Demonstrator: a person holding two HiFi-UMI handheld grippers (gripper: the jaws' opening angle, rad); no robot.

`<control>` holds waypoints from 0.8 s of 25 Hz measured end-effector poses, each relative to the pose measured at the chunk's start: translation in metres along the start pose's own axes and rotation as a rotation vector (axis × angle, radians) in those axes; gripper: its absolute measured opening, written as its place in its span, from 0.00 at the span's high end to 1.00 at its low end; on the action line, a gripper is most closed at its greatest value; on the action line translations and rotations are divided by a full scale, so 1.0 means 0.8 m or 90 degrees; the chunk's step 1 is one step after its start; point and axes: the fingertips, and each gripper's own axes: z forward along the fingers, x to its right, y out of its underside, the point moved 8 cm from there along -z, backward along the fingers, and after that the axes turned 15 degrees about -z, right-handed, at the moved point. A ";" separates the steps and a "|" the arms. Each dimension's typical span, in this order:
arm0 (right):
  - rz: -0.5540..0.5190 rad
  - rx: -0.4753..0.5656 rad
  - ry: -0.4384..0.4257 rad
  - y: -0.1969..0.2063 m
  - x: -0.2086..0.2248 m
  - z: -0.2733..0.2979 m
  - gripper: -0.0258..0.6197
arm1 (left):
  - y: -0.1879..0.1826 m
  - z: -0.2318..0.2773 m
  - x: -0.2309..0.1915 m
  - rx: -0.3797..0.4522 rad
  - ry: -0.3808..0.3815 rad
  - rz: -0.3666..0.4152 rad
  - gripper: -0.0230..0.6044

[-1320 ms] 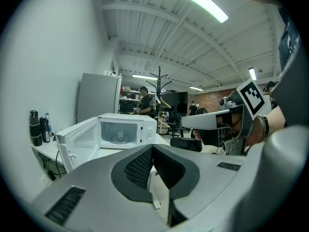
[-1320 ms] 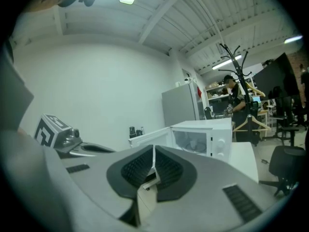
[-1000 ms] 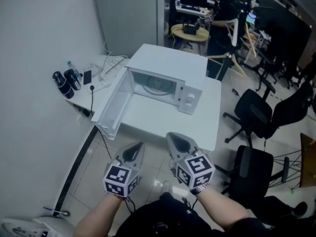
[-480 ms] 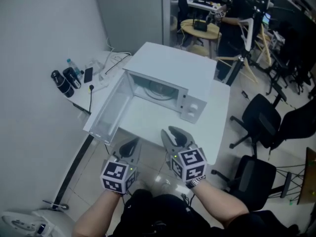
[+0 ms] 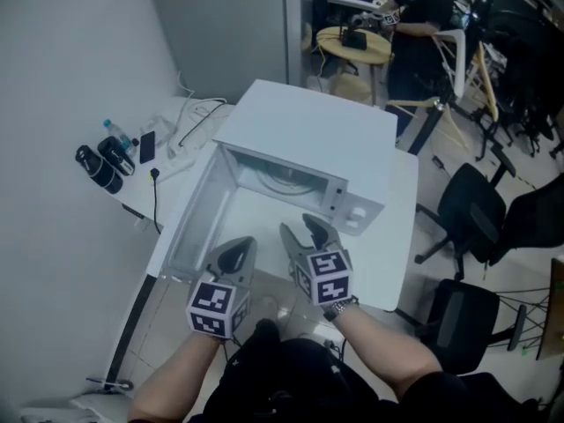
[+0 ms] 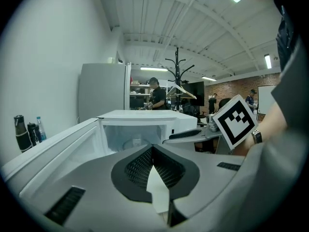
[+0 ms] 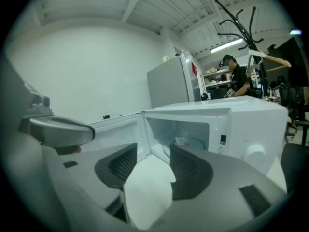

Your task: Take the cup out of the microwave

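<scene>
Sitting far back in the open microwave [image 5: 308,139], the cup [image 7: 180,140] shows only as a small pale shape on the turntable [image 5: 284,176]. It is too small and soft in every view to tell which way its long axis runs. The microwave's mouth faces the person. Its door [image 5: 194,223] is swung fully out on the head view's left, so its inner face lines up with the cavity's left wall. The oven stands on a white worktop [image 5: 395,241], with bare surface in front of it and to its right.

Both tools are in front of the opening, outside the cavity, side by side and aimed at it. The right hand-held gripper [image 5: 304,232] has its jaws apart and opening, with nothing between them; only the worktop and the cavity show through the gap. The left hand-held gripper [image 5: 234,252] has its pads closed tip to tip on nothing.

Farther left, by the wall, lie dark bottles [image 5: 99,164] and loose cables [image 5: 196,113]. Office chairs [image 5: 471,210] stand on the right.
</scene>
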 end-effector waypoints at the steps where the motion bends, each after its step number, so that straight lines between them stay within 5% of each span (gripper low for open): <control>1: 0.000 -0.006 0.007 0.001 0.004 0.014 0.58 | -0.004 0.010 -0.008 -0.004 0.004 -0.002 0.97; 20: 0.008 -0.121 0.132 0.051 0.086 0.211 0.39 | -0.041 0.132 -0.082 -0.071 0.101 -0.010 0.97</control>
